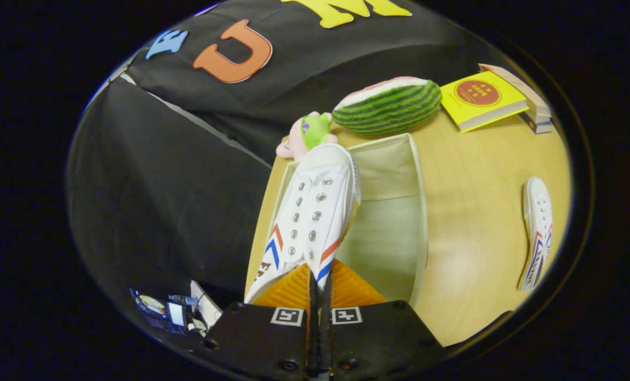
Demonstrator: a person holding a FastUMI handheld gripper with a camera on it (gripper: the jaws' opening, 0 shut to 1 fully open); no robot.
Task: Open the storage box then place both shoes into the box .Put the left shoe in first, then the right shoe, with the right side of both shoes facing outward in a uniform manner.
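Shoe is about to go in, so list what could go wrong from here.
1. The gripper pinches only a thin edge of the held shoe, so it may slip or swing.
2. It hangs over the storage box near its left wall and could catch the rim.
3. The second shoe lies near the table edge.

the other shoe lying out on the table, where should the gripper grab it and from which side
Probably at the collar edge by the heel of the second shoe, coming from above. It lies apart on the bare table, opening up, so that thin rim fits between the fingers. The gripper is shut on the first shoe over the open storage box, so that goes in first.
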